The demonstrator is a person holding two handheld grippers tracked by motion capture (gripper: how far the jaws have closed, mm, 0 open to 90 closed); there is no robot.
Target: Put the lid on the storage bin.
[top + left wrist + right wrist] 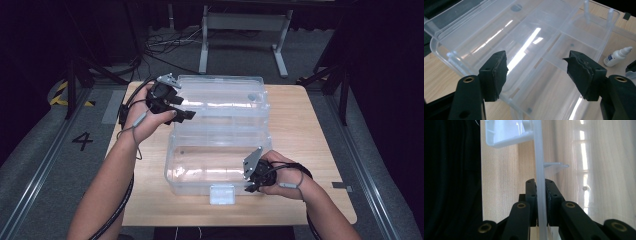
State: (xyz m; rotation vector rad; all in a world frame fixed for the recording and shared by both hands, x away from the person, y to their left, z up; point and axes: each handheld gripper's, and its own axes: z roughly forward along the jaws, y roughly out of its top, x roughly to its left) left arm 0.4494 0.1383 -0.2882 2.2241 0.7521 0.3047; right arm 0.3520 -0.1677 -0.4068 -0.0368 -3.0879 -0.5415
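Clear plastic forms the open organiser box (220,135) lying mid-table; its near wall, at 5 o'clock, is clamped between the jaws of the right gripper (540,202); the left gripper (536,72) is held at 10 o'clock, jaws apart (nothing between them); a small white bottle (617,56) carries an unreadable blue label.

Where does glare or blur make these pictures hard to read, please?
High view: white streaks of glare on the clear plastic box; dark surroundings. Left gripper view: a bright streak across the lid; jaws open and sharp. Right gripper view: washed-out light at right; the gripped box wall looks soft.
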